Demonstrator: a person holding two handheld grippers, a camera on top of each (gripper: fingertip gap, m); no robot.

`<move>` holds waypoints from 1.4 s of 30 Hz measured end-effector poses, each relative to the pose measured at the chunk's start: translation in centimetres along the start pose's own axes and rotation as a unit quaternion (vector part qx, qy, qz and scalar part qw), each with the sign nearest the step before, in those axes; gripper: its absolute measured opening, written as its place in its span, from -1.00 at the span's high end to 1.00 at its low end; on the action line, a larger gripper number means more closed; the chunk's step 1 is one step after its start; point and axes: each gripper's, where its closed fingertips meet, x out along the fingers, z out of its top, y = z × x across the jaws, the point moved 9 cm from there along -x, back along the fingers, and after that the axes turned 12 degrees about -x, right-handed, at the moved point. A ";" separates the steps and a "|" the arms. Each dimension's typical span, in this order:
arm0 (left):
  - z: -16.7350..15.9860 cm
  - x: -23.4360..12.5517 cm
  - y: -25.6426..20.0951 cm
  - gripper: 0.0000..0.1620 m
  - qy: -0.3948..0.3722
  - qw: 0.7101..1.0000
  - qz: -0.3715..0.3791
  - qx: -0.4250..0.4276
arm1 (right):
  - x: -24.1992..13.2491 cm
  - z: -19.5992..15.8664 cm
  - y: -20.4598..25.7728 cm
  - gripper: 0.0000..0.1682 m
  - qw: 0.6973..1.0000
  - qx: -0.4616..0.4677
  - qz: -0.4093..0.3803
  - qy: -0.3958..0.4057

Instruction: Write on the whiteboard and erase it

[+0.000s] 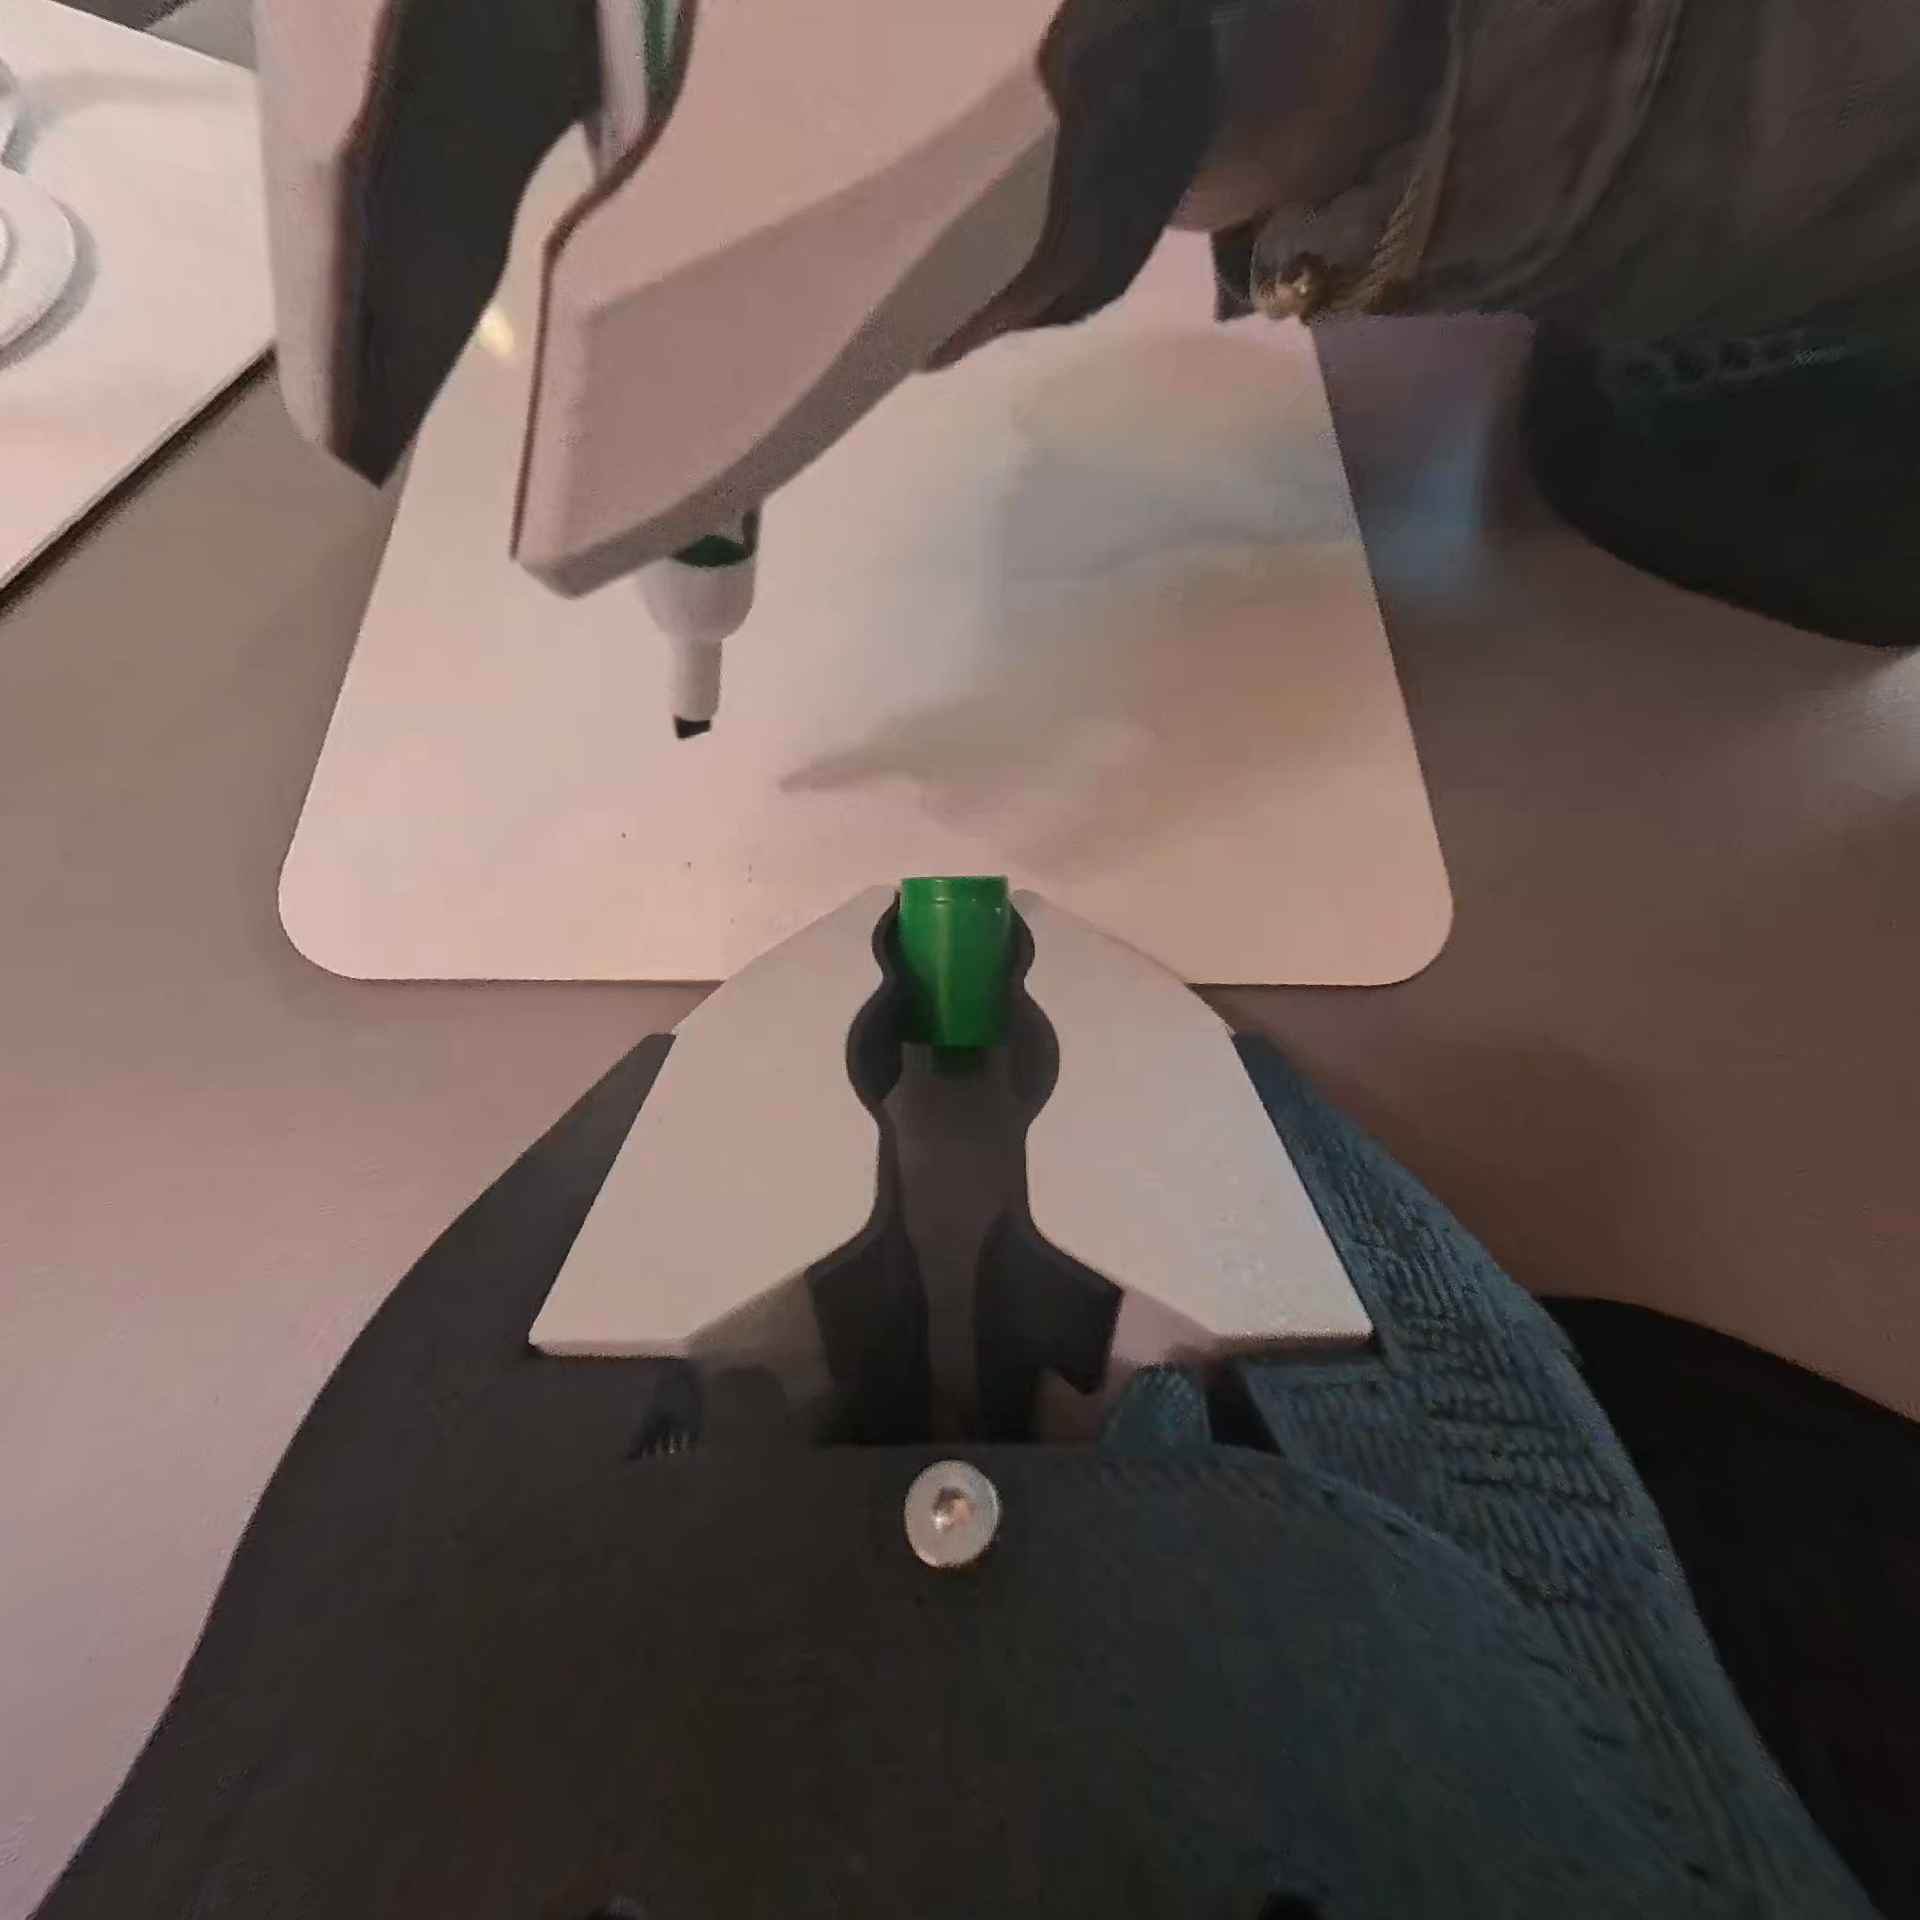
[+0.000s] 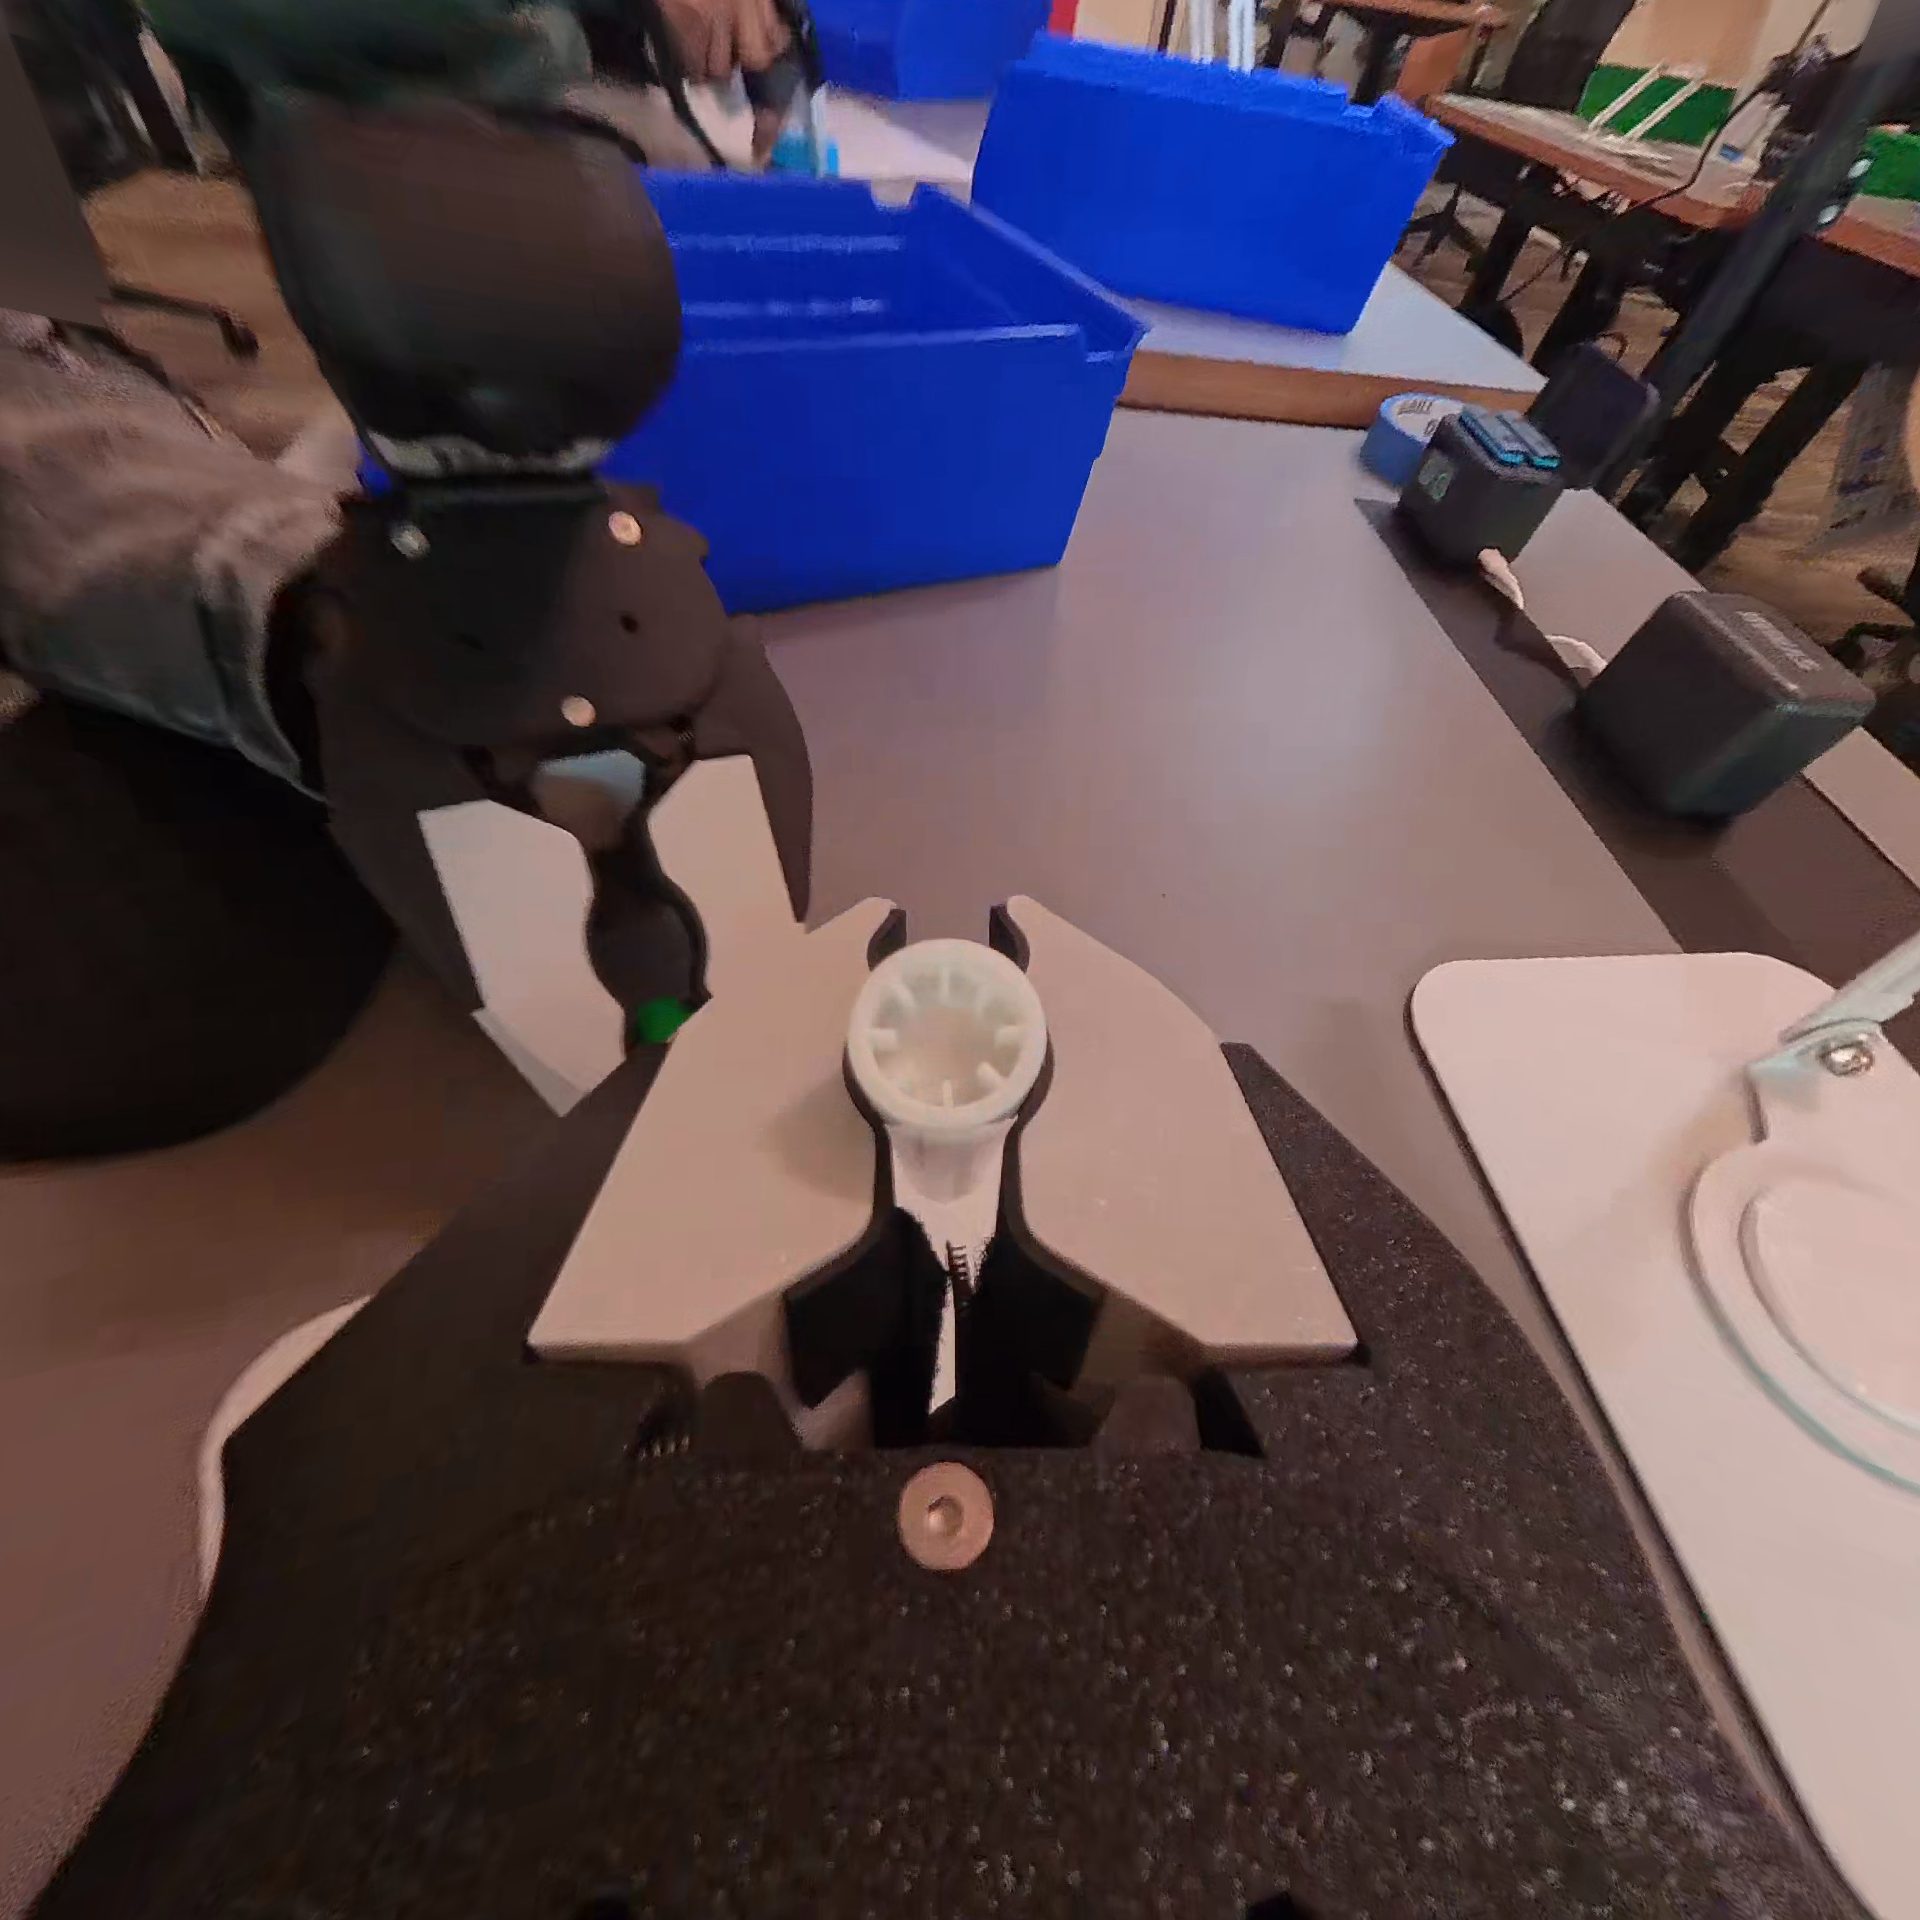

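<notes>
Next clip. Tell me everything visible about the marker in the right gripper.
The marker is uncapped: a white barrel with a green band and a dark chisel tip. It is clamped in the right gripper, pointing down over the white whiteboard; whether the tip touches it cannot be told. The right wrist view shows its hollow, ribbed white rear end. Its green cap sits in the left gripper.

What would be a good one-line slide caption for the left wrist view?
Left gripper pinches a green cap while the right gripper poises the uncapped marker over a blank whiteboard.
</notes>
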 end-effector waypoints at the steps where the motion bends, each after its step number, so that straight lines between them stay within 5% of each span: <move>1: -0.1 0.1 0.1 0.81 0.011 1.000 0.006 -0.002 | 0.5 -0.2 -0.1 0.81 1.000 -0.005 0.005 0.007; 13: -0.3 0.5 0.2 0.80 0.036 0.999 0.004 -0.004 | 2.1 -1.4 -0.6 0.81 0.999 0.004 -0.008 0.034; 22: -0.3 0.3 0.4 0.80 0.034 0.999 0.005 -0.020 | 0.0 -0.7 3.5 0.81 0.998 0.054 -0.003 0.031; 33: -0.4 0.3 0.2 0.80 0.035 0.999 0.003 -0.011 | 1.6 -1.6 -0.2 0.81 0.998 0.040 -0.052 0.026; 42: -0.4 0.3 0.2 0.80 0.035 0.999 0.003 -0.010 | -2.1 -1.8 2.7 0.81 0.995 0.067 -0.056 0.056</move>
